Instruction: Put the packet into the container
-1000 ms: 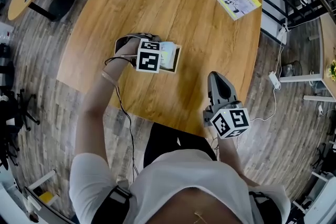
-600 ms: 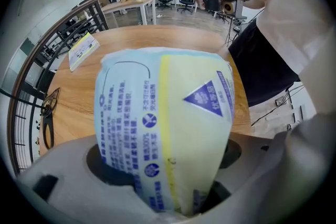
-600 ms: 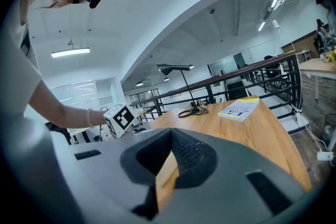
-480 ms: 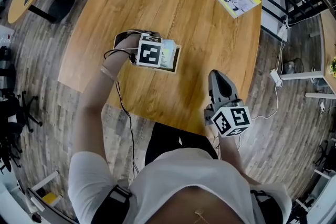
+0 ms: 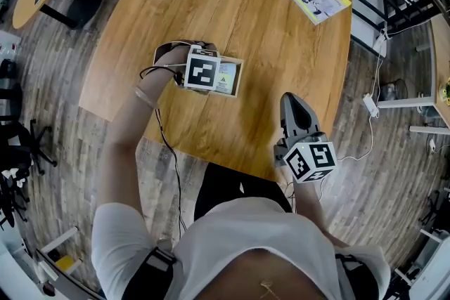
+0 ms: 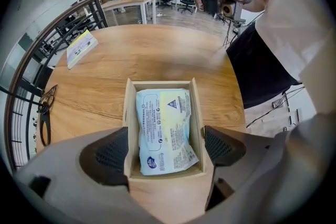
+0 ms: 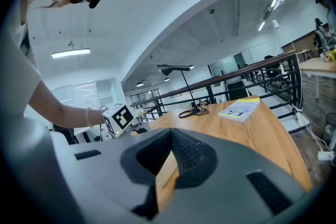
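Left tool [image 6: 165, 152], jaws just opened wide, straddles container [image 6: 197, 113] (packet [image 6: 164, 128] inside); booklet [image 6: 81, 45] well apart.

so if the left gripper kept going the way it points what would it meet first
Most likely the packet in the wooden container, dead ahead of the left gripper. Its jaws have just been opening and straddle the container walls, so the tips might reach the table first.
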`<state>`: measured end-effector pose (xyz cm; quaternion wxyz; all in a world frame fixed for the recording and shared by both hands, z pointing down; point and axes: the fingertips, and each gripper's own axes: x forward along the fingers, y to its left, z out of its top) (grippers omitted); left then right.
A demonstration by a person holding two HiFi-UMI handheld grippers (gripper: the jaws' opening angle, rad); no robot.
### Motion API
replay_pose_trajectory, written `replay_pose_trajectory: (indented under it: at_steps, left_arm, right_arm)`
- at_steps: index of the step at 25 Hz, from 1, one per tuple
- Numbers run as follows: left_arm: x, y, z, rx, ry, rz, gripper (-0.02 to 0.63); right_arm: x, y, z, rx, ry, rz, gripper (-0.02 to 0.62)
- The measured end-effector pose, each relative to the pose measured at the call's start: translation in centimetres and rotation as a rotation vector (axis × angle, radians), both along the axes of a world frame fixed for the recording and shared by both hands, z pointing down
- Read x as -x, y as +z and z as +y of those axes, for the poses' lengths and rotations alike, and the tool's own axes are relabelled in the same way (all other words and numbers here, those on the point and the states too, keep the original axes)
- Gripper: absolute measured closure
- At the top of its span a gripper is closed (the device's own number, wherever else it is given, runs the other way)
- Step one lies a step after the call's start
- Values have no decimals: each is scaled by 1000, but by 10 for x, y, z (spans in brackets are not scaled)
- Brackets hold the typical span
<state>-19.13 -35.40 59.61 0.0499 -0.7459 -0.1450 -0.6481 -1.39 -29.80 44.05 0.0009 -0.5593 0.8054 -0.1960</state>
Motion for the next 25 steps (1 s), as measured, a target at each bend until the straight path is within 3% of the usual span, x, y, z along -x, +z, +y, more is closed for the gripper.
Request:
replay_pose_trajectory:
  at_steps: [12, 19, 25]
  left_arm:
    - [5, -5, -2, -26, -68, 40, 170]
    - [7, -15, -7, -65, -98, 52, 208]
    - [9, -10, 5, -24, -129, 76, 266]
  right_arm:
    - [6, 1, 4, 7, -19, -2, 583]
    - [6, 2, 9, 15, -22, -5, 583]
    - [6, 3, 11, 18, -21, -14, 583]
